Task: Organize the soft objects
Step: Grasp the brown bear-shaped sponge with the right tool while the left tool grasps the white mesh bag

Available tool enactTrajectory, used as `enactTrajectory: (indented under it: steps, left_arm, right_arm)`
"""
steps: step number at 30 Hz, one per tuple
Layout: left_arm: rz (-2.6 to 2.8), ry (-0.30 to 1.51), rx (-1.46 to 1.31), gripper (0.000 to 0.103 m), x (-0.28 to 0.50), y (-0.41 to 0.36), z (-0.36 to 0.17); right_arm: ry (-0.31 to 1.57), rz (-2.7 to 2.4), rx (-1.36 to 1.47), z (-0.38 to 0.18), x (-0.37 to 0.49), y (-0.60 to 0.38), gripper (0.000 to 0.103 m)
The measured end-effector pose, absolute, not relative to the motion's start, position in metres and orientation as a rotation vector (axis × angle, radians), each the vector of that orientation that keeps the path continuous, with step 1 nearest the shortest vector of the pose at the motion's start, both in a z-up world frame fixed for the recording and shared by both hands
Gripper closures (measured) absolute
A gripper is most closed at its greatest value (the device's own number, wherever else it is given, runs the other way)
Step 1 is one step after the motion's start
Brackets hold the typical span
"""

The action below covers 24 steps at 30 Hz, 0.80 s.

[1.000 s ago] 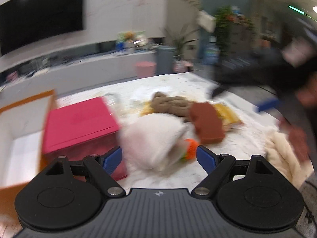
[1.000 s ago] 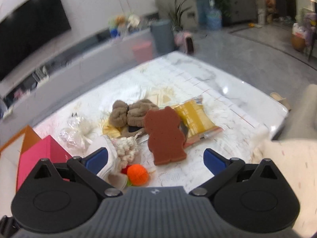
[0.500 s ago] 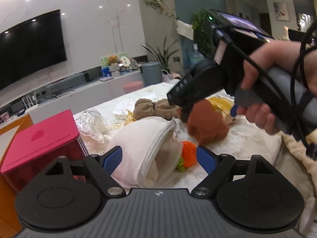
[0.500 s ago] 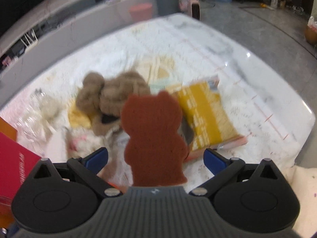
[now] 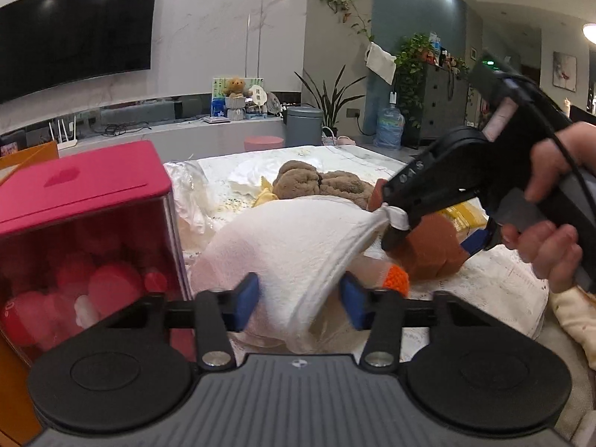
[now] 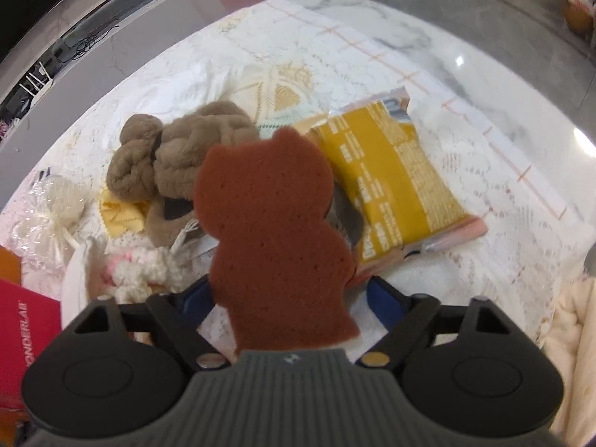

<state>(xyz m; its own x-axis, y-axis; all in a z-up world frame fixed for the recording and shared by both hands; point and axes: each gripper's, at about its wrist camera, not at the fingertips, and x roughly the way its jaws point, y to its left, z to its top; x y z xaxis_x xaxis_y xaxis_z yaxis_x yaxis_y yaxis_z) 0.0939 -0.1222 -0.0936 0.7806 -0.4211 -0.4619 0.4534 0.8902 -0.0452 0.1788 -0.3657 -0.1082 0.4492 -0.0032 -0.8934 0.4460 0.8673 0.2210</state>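
Note:
A white cloth bag lies in front of my left gripper. The jaws are closing, and both blue pads press a fold of the bag. The bag's knotted corner shows against one finger of my right gripper, which a hand holds. A brown bear-shaped sponge stands between the pads of the right gripper. Those jaws are also closing; the left pad is at the sponge's edge and a thin gap shows at the right pad. A brown plush toy and a yellow packet lie behind the sponge.
A pink-lidded box with red things inside stands close on the left. An orange knitted piece, a pink-white knitted toy and a cellophane bundle lie on the lace-covered marble table. A cream blanket hangs at the right edge.
My left gripper sank toward the white bag and its jaws narrowed onto it. My right gripper came down over the bear sponge and its jaws narrowed around it.

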Motion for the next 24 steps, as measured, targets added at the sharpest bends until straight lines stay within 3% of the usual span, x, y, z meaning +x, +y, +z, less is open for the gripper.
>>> enactTrajectory:
  steps: [1, 6, 12, 20, 24]
  left_arm:
    - [-0.473, 0.475, 0.075, 0.071, 0.093, -0.12, -0.093]
    - [-0.495, 0.468, 0.094, 0.09, 0.087, -0.121, -0.089]
    - [-0.517, 0.407, 0.096, 0.092, 0.07, -0.124, -0.071]
    - [-0.511, 0.499, 0.083, 0.092, 0.059, -0.114, -0.073]
    - [-0.507, 0.474, 0.114, 0.093, 0.054, -0.113, -0.077]
  right_arm:
    - [1.077, -0.273, 0.467, -0.108, 0.178, -0.364, 0.031]
    - [1.067, -0.256, 0.416, -0.101, 0.172, -0.353, 0.035]
    - [1.047, -0.215, 0.362, -0.086, 0.152, -0.344, 0.035]
    - [1.14, -0.222, 0.271, -0.099, 0.143, -0.334, 0.033]
    - [1.173, -0.24, 0.227, -0.11, 0.161, -0.333, 0.022]
